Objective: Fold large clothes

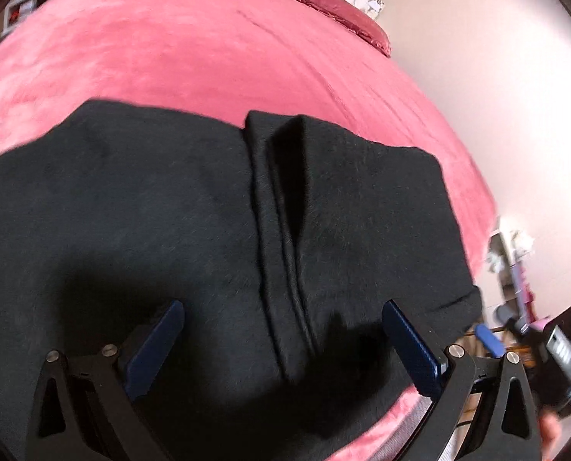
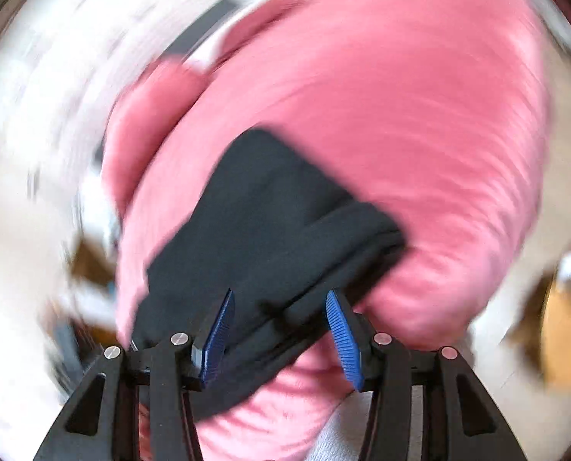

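A black garment lies folded on the pink bed cover, with a long doubled edge running down its middle. My left gripper hangs just above it, jaws wide apart and nothing between the blue pads. At the bed's right corner the other gripper shows partly. In the blurred right wrist view, my right gripper stands open at the near end of the black garment. The cloth's thick folded edge runs between its blue fingers, which do not press on it.
Pink pillows lie at the head of the bed. Pale floor runs along the right side of the bed, with small clutter by its corner. The pink cover spreads beyond the garment on all sides.
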A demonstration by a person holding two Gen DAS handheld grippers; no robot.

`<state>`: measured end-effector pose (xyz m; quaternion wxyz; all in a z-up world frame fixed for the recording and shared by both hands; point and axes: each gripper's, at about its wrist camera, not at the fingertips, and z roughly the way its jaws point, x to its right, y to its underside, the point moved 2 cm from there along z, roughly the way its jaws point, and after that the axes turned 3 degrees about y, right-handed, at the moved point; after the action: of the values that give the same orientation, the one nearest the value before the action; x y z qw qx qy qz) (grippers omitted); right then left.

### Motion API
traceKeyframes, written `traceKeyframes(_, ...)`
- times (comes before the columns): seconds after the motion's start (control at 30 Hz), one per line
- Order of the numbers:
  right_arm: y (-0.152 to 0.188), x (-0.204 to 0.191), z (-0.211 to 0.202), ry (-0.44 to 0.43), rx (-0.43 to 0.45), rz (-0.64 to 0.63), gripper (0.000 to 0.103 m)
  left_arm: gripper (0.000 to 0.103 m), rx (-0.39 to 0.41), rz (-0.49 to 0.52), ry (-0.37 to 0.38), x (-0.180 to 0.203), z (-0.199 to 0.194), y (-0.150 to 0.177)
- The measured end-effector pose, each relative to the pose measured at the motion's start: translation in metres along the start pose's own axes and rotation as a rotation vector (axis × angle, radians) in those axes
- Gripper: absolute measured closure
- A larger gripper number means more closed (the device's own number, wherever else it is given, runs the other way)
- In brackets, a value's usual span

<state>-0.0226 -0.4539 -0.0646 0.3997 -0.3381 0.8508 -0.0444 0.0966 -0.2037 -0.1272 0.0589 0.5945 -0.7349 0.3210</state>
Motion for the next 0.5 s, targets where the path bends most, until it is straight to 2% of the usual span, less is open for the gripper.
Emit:
traceKeyframes(0.03,-0.009,0.017,-0.002,-0.014,0.013,0.101,0.051,0.0,-0.006,0.016,-0.021,0.004,0.004,-0.003)
traceKeyframes(0.1,-0.024,0.035,-0.005,0.015,0.034,0.207,0.051,0.0,-0.025,0.046,-0.076,0.013,0.016,-0.01)
traceKeyframes(0.17,-0.038,0.042,-0.005,0.116,0.054,0.219,0.051,0.0,-0.061,0.09,-0.149,0.023,0.029,-0.011)
traceKeyframes(0.2,-0.047,0.048,-0.006,0.172,0.049,0.214,0.051,0.0,-0.066,0.113,-0.167,0.028,0.032,-0.01)
traceKeyframes(0.23,-0.053,0.042,0.003,0.194,0.021,0.209,0.052,0.0,-0.073,0.143,-0.179,0.033,0.035,-0.009)
traceKeyframes(0.3,-0.056,0.043,0.021,0.148,-0.044,0.233,0.065,0.003,-0.078,0.171,-0.17,0.041,0.038,-0.009)
traceKeyframes(0.33,-0.055,0.043,0.029,0.118,-0.072,0.252,0.068,0.006,-0.073,0.176,-0.158,0.044,0.038,-0.008)
traceKeyframes(0.37,-0.052,0.042,0.036,0.103,-0.095,0.265,0.069,0.015,-0.066,0.182,-0.145,0.047,0.037,-0.007)
traceKeyframes(0.4,-0.049,0.041,0.04,0.118,-0.1,0.263,0.07,0.022,-0.06,0.192,-0.131,0.051,0.036,-0.007)
traceKeyframes(0.5,-0.036,0.04,0.032,0.174,-0.086,0.161,0.074,0.027,-0.06,0.21,-0.105,0.055,0.035,-0.004)
